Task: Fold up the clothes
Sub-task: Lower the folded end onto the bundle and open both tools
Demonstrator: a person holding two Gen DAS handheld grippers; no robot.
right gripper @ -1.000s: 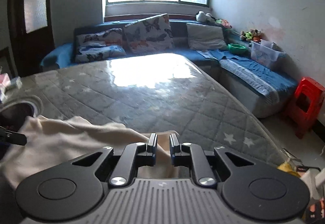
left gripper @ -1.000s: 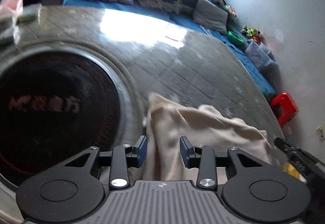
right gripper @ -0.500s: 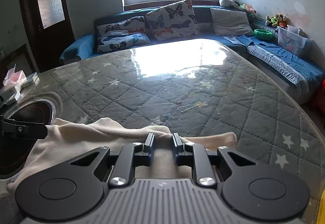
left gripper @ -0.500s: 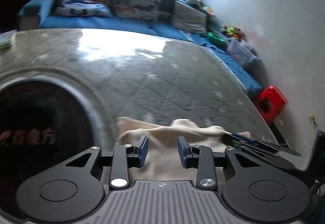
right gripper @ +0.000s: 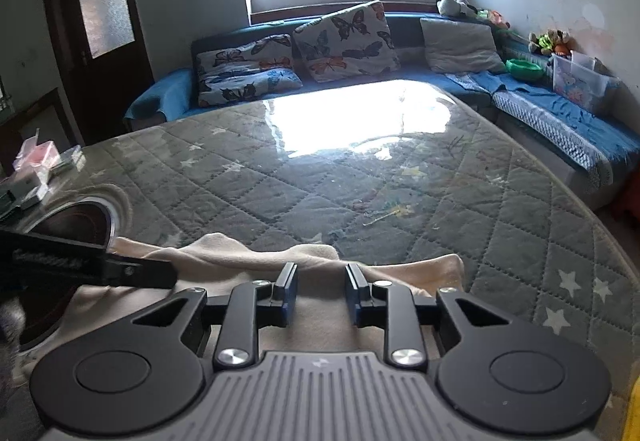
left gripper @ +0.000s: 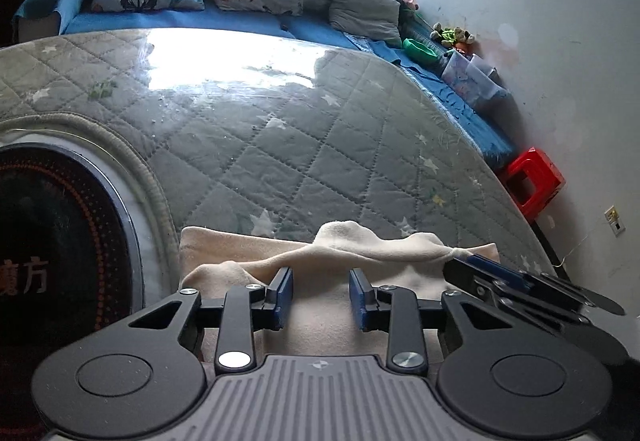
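Observation:
A cream cloth lies folded in layers on the grey quilted table cover, near the front edge. My left gripper hovers just over the cloth, jaws apart, with nothing pressed between the pads. To its right in that view is my right gripper, at the cloth's right end. In the right wrist view the cloth spreads under the right gripper. Its jaws are opening, with cloth below them and not pinched. The left gripper reaches in from the left.
A dark round cooker plate is set into the table left of the cloth. Small packets sit at the table's far left. A blue sofa with butterfly cushions wraps the far and right sides. A red stool stands by the wall.
The cloth, raised and hanging a second ago, now lies folded flat. The right gripper's jaws have spread apart off it. Both grippers have come closer together and lower.

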